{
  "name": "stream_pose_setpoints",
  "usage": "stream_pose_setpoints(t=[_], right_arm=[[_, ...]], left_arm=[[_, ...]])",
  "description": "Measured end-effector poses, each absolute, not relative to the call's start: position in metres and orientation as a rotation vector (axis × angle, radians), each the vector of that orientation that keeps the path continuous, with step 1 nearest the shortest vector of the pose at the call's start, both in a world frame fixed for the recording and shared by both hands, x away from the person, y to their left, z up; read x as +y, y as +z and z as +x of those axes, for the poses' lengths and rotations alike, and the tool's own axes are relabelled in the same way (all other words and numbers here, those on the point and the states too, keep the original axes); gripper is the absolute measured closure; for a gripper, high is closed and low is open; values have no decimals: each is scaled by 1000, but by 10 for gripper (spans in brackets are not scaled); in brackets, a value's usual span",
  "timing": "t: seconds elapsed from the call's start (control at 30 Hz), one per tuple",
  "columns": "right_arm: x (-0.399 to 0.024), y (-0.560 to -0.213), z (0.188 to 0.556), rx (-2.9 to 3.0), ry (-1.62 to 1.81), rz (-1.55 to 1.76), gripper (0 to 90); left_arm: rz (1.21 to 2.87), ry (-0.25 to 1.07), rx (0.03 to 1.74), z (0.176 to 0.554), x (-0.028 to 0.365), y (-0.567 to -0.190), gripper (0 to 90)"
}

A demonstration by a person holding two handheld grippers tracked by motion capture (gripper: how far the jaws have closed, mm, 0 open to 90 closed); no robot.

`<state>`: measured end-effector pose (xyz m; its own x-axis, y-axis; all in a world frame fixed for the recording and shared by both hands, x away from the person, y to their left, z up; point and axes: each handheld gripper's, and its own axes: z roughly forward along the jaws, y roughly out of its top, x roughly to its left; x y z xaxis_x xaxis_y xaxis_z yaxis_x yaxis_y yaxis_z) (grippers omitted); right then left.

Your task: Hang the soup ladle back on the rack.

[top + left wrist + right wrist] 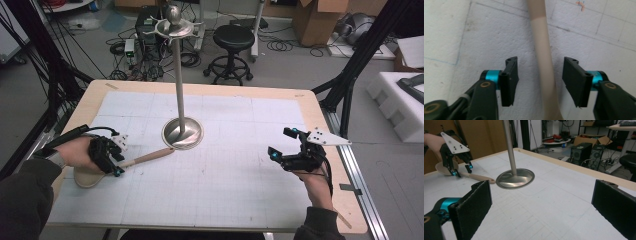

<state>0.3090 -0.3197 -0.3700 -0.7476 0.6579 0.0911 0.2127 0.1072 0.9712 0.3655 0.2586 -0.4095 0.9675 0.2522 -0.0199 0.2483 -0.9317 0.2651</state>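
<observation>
Left tongs astride smooth beige spoon handle

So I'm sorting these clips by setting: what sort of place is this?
Most likely a lab or workshop. A gridded table stands among black rig frames; computer towers and loose cables sit on the floor, with cardboard boxes and a stool behind.

Grey floor strewn with cables. Black stool behind wooden table. Cardboard boxes far right, computer tower, white foam.
</observation>
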Motion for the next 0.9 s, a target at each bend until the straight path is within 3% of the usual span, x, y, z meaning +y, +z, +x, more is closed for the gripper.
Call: stream_pose_setpoints(t=[0.5, 0.9], right_arm=[[-317, -370, 308, 2034, 1684, 837, 20], [-321, -368, 306, 2018, 1694, 831, 20]], left_arm=[[2942, 43, 323, 363, 242, -406, 733], [2936, 124, 363, 357, 241, -405, 780]])
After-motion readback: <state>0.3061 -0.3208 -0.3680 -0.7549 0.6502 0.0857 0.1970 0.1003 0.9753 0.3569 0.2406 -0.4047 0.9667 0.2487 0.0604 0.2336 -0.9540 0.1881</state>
